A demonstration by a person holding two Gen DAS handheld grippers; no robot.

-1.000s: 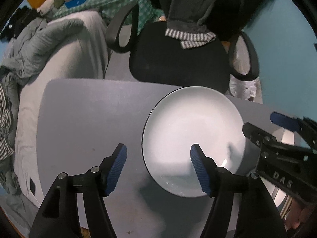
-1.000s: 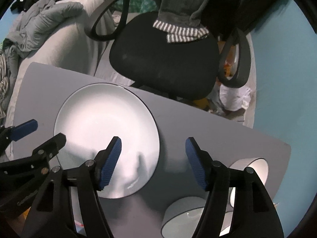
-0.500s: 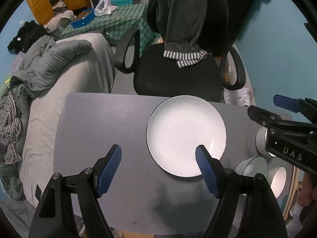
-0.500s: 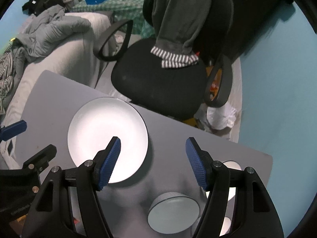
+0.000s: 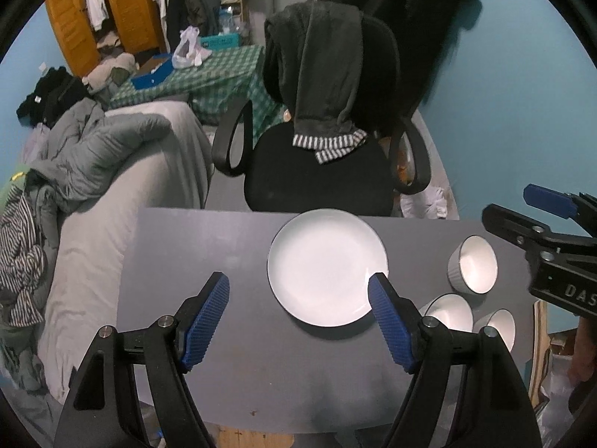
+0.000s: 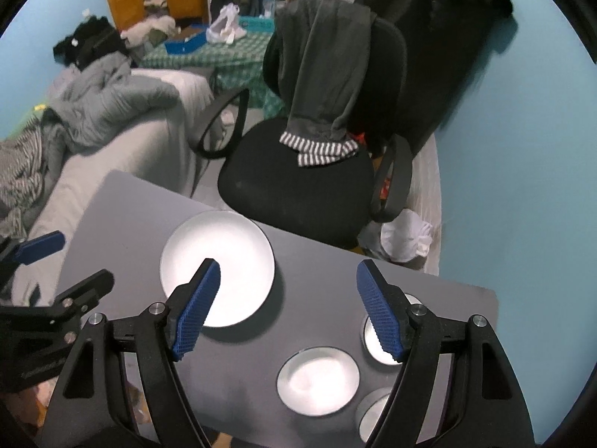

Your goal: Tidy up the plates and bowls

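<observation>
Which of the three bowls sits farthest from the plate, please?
The bowl nearest the chair: it stands apart by the table's right edge, while the other two huddle together nearer the plate.

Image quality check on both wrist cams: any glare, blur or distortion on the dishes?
Left wrist: plate evenly bright, little glare, edges sharp; strong fisheye bend, black corners; soft shadow below the plate. Right wrist: plate blown out near its middle, bowls glare white inside, slightly softer; table edge curves.
</observation>
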